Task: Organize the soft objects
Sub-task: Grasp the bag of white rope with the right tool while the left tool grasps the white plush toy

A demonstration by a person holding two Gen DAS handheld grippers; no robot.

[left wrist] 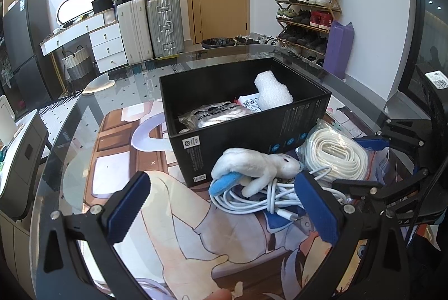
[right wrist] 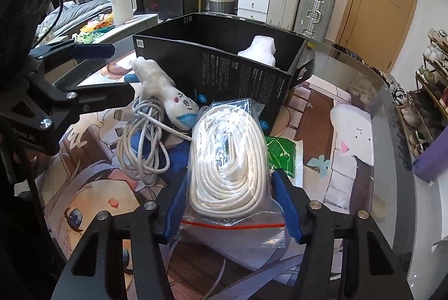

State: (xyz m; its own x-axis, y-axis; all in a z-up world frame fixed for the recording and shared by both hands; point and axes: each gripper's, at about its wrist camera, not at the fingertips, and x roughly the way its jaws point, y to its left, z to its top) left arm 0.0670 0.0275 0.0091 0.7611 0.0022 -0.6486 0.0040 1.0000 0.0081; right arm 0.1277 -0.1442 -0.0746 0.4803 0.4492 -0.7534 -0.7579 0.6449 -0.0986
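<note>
Right wrist view: the right gripper [right wrist: 233, 209] has its jaws closed in on a zip bag of white rope [right wrist: 229, 157], blue pads touching both sides.
The slick plastic may slip, or drag the white cable [right wrist: 142, 143] left of the jaws. The left gripper [left wrist: 224, 202] is wide open and empty; the plush toy [left wrist: 252, 165] lies just ahead, before the black box [left wrist: 252, 126].

Right gripper [right wrist: 232, 204] around bagged rope [right wrist: 228, 160]
</note>
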